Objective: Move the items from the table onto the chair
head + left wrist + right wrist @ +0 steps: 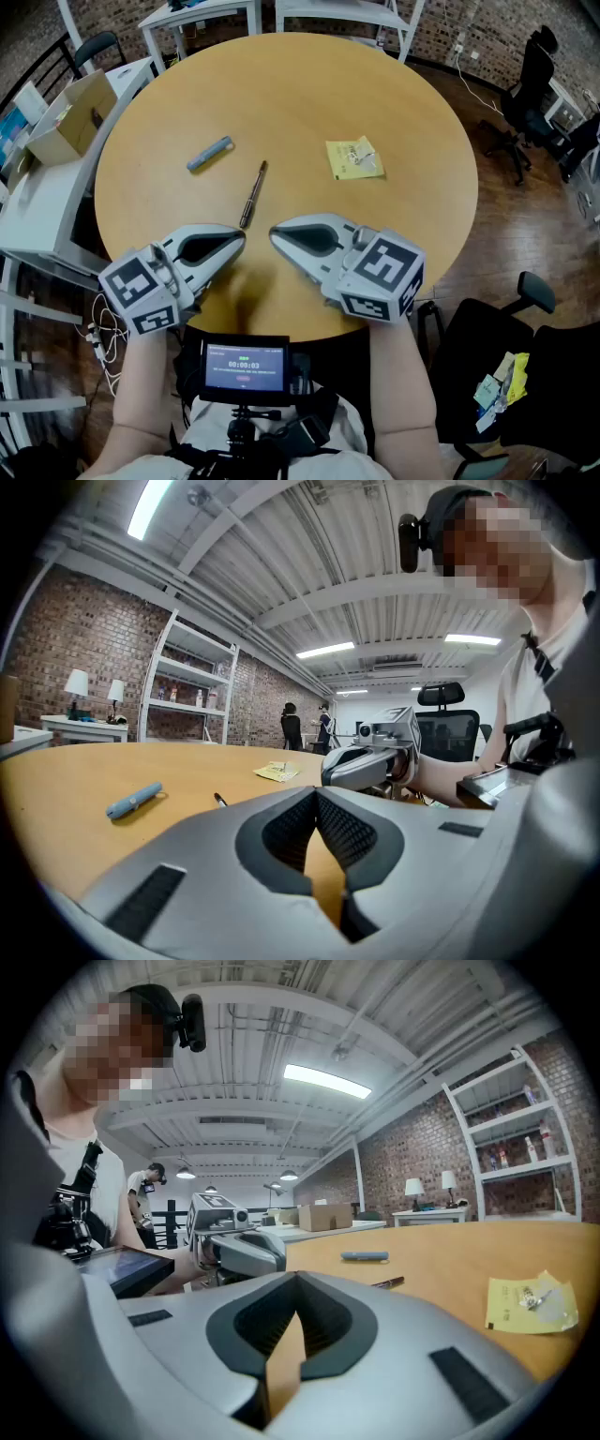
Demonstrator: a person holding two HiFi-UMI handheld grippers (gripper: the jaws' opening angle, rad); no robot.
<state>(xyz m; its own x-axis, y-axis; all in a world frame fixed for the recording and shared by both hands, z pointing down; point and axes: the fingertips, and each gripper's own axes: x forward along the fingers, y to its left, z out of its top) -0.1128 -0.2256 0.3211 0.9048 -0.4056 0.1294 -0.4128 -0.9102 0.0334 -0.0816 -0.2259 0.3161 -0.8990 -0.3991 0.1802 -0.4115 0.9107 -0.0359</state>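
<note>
Pale wood fills the head view: the round table [281,84] has its near edge curving just under my two claws. My left claw [240,241] and right claw [275,234] sit side by side over that edge, tips angled toward each other with a small gap between. Ahead lie the dark pen [253,194], nearest my left tip, the blue marker [208,154] further out to the left, and the yellow packet [354,158] out to the right. All three are well apart, with bare tabletop around each. The black chair [464,366] stands off the table's right edge, beside my right arm, and a few small packets [502,382] lie on its seat.

In the left gripper view my left claw [316,793] is closed, pads meeting at the tip, with nothing between them. Over it I see the blue marker [134,800], the pen's end [219,800], the yellow packet [277,772] and my right claw [370,761] near.

In the right gripper view my right claw [298,1279] is also closed and empty. The blue marker [365,1256] and dark pen [387,1282] lie beyond it. The yellow packet [530,1302] lies to the right, well in from the rim.
</note>
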